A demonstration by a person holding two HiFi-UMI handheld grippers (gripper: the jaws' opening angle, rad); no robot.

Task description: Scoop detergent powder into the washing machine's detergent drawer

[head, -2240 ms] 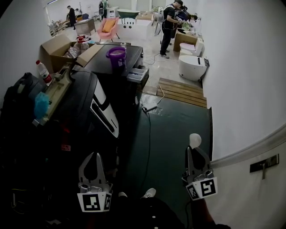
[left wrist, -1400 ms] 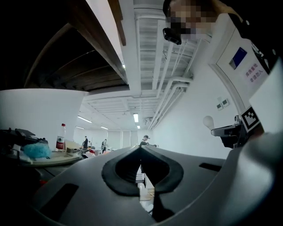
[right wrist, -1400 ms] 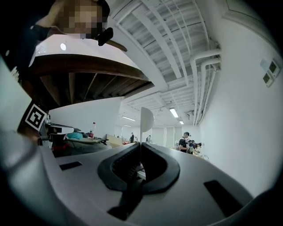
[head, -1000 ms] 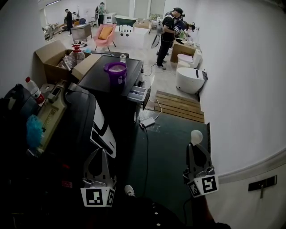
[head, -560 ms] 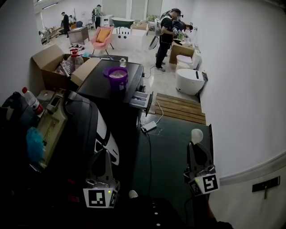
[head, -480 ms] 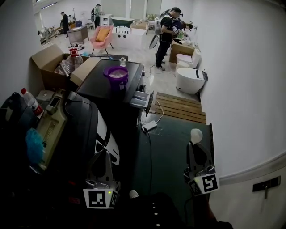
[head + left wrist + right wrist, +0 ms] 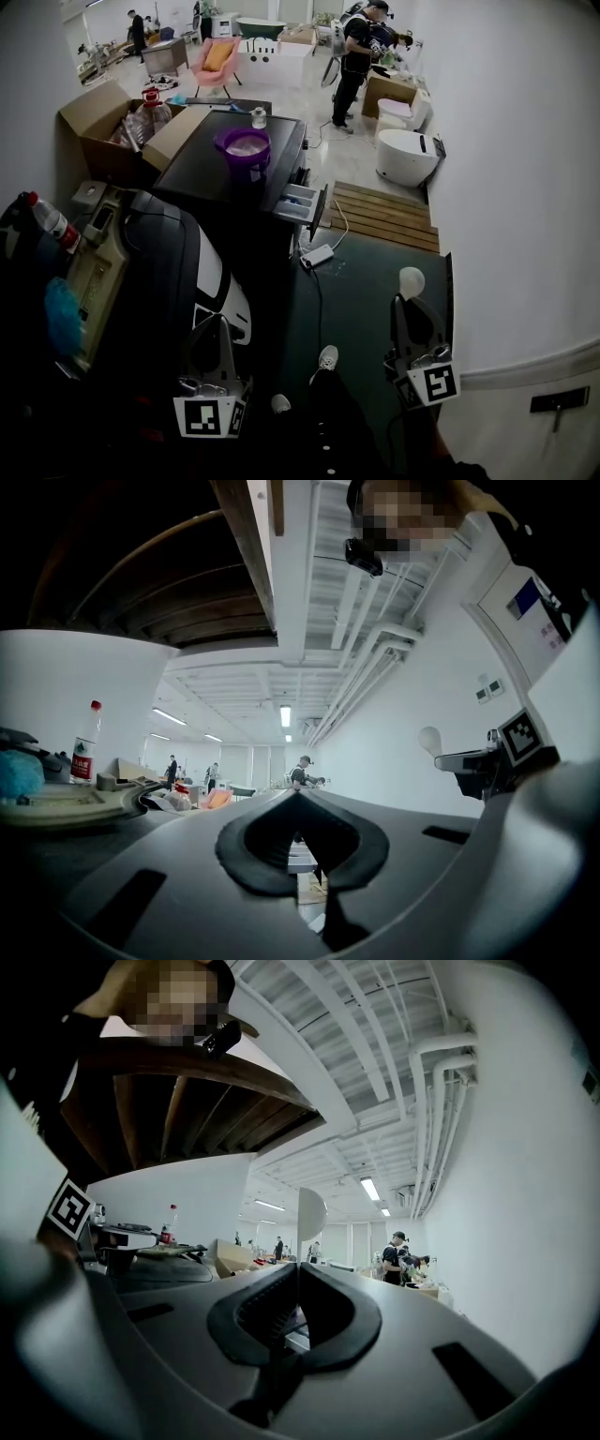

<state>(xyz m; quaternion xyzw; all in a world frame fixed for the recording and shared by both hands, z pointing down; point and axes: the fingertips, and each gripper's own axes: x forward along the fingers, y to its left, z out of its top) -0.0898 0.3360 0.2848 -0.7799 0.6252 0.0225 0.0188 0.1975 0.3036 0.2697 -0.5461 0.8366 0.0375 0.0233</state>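
Jaws of left gripper [image 7: 219,328] together, empty; right gripper [image 7: 409,307] clamped on handle of white scoop [image 7: 410,280], bowl end up, well apart from purple powder bowl [image 7: 244,145] atop washer [image 7: 202,171], drawer [image 7: 298,202] pulled open.

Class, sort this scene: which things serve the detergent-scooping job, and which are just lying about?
For the job: white scoop in the right claw, purple tub, open detergent drawer.
Lying about: cardboard box, bottle, wooden pallet, pink chair.

An open cardboard box [image 7: 94,117] (bottles [image 7: 150,111] inside) stands left, a wooden pallet [image 7: 384,214] beside a white toilet [image 7: 405,155].
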